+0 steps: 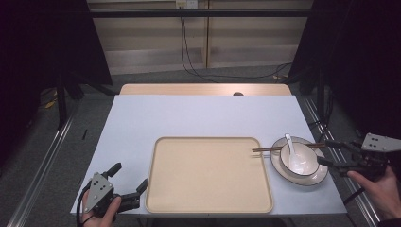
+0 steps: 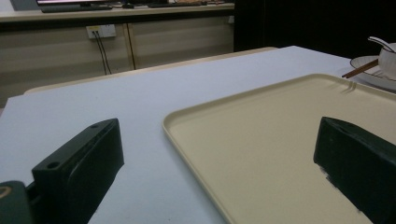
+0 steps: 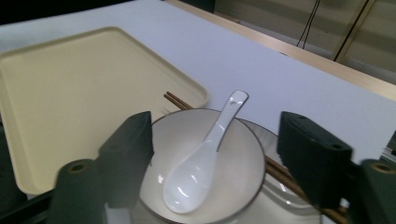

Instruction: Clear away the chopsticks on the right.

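A: Item, right claw (image 1: 326, 152): released, jaws part-spread and empty. Bowl (image 3: 205, 163) with spoon (image 3: 201, 163) sits just ahead, between the jaws, on the plate (image 1: 321, 176); chopsticks (image 1: 272, 149) beneath the rim

B: Left claw (image 1: 128, 176): released, tray (image 2: 261, 140) corner beside it. Advice: straddle the bowl rim squarely, avoid the spoon handle

No writing, label, brand mark, number or sign can be read on anything here.
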Motion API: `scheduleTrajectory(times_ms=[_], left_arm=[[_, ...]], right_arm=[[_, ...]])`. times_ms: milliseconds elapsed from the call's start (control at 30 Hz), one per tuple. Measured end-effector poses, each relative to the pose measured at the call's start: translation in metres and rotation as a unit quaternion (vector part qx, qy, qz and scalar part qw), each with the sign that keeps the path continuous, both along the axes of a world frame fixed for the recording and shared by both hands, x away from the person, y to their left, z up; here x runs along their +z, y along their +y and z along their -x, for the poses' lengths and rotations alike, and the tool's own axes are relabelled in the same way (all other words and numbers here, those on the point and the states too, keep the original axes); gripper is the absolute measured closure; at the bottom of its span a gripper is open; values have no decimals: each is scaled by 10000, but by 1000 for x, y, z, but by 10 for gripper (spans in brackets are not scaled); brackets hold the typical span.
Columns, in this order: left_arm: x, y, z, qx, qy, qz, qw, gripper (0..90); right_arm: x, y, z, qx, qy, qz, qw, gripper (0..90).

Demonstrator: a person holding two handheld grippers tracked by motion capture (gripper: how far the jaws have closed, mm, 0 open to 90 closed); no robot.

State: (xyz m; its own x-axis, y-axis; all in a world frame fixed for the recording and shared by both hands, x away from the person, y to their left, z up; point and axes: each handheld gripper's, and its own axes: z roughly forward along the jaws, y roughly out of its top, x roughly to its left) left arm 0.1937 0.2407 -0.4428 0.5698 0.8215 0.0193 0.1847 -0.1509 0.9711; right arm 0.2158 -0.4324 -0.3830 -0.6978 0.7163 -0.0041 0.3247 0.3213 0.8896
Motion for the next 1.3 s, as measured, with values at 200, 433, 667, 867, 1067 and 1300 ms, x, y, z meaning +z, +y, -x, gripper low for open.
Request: scheduleTrajectory(times_ms=[200, 433, 667, 867, 1067, 1300], left_arm=[[0, -1, 0, -64, 5, -30, 10000, 15], [-1, -1, -1, -41, 14, -91, 9999, 14], [-1, 0, -1, -32, 7, -76, 10000, 13], [-1, 0, -2, -39, 24, -39, 10000, 13], [-1, 0, -1, -94, -27, -21, 10000, 10], [-1, 0, -2, -84, -59, -14, 9999, 10]], right_arm=[[2, -12, -30, 50, 222, 567, 9981, 485], [-1, -16, -69, 464, 615, 1223, 9895, 644], [-11, -20, -101, 763, 1176, 1763, 9743, 687], [-29, -20, -116, 883, 1485, 2021, 9640, 760], [-34, -14, -123, 1007, 1517, 2022, 9623, 767], [-39, -7, -125, 995, 1614, 2195, 9570, 781]])
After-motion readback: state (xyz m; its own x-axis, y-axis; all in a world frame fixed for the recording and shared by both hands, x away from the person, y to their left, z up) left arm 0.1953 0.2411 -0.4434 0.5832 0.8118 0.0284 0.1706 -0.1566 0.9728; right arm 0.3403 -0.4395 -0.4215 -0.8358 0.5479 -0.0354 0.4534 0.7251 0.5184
